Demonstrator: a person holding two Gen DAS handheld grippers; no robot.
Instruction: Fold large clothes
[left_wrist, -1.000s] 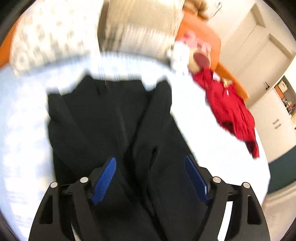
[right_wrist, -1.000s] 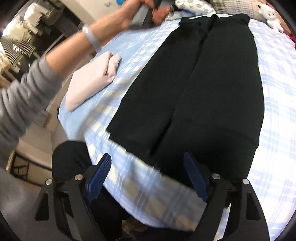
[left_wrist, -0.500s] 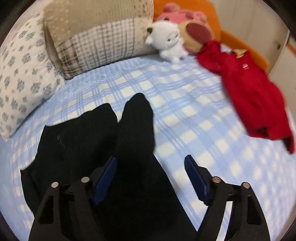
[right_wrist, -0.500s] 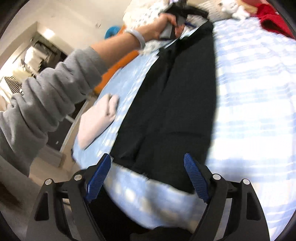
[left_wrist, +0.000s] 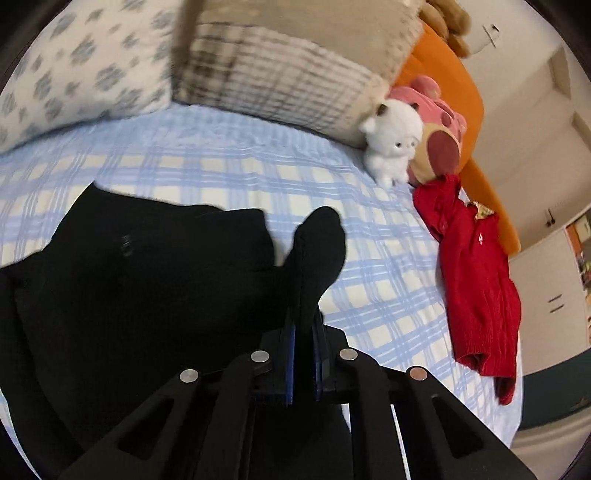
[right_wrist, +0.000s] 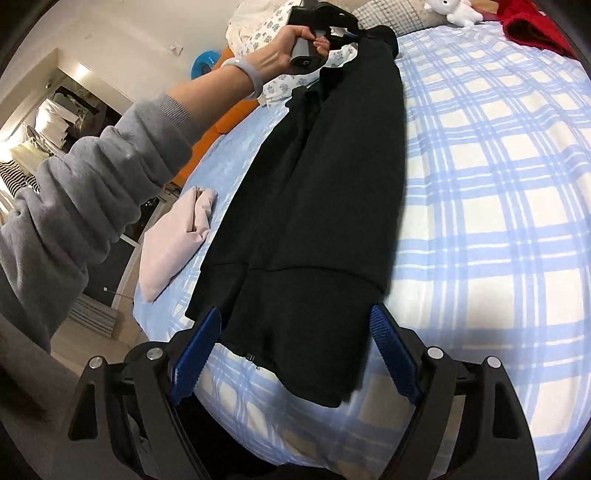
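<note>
While clamped: black trousers (left_wrist: 147, 288), left tongs (left_wrist: 303, 354)

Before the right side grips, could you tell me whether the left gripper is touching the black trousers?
Touching. In the left wrist view, the left gripper is shut, its blue fingers pinching a ridge of the black trousers that rises between them.
</note>
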